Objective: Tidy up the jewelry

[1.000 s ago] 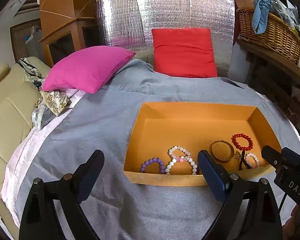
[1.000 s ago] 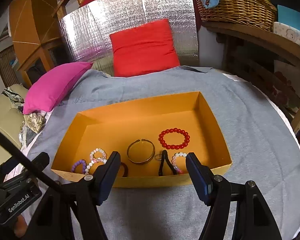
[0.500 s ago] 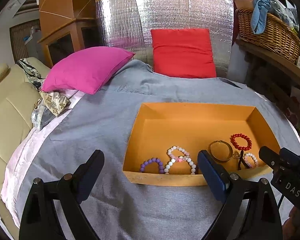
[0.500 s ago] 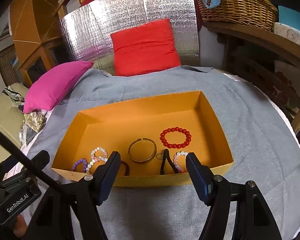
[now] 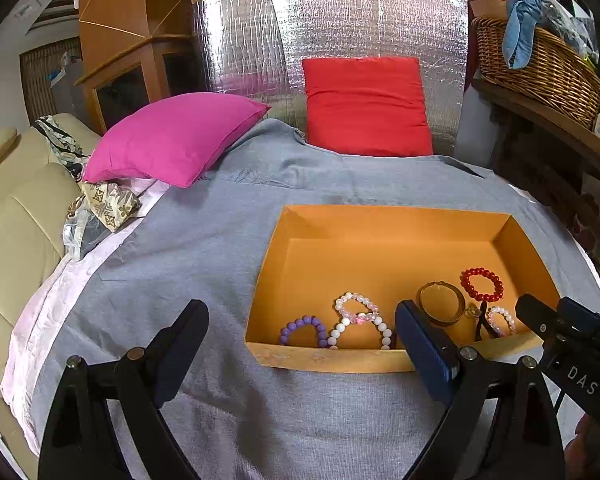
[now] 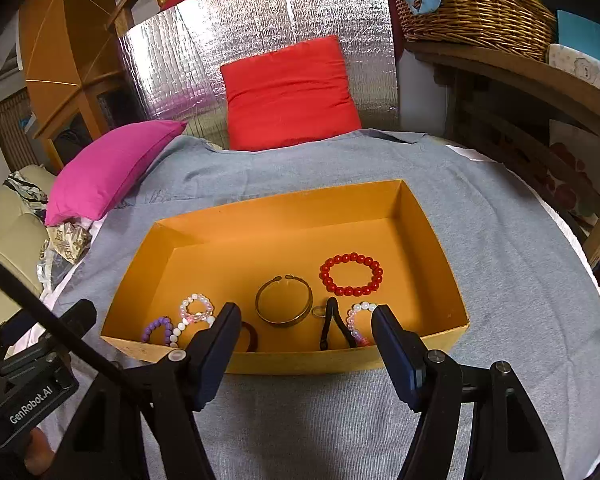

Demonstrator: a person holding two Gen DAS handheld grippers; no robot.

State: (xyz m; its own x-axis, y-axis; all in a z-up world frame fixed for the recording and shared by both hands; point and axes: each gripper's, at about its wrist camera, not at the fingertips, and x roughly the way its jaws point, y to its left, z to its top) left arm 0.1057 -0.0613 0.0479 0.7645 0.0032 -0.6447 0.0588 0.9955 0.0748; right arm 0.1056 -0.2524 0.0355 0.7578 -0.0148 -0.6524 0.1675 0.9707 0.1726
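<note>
An orange box point(image 6: 436, 236) point(image 5: 272, 248) sits on a grey cloth. Inside near its front wall lie a red bead bracelet point(image 6: 351, 274) point(image 5: 482, 284), a metal bangle point(image 6: 284, 306) point(image 5: 440, 308), a purple bead bracelet point(image 6: 156, 330) point(image 5: 302, 330), a pink-and-white bead bracelet point(image 6: 196, 310) point(image 5: 358, 312), a small ring point(image 6: 319, 311), a black clip point(image 6: 332, 326) and another pale bead bracelet point(image 6: 358, 320) point(image 5: 500, 320). My left gripper point(image 5: 300, 344) is open and empty, in front of the box's left front corner. My right gripper point(image 6: 306, 340) is open and empty, at the box's front wall.
A pink pillow point(image 5: 176, 136) and a red pillow point(image 5: 366, 106) lie at the back against a silver foil panel point(image 5: 328, 28). A wicker basket point(image 6: 472, 4) stands on a wooden shelf at the right. A beige sofa point(image 5: 16, 216) is at the left.
Both grippers have drawn back slightly from the box, which now sits a little higher in both views. The jewelry has not moved.
</note>
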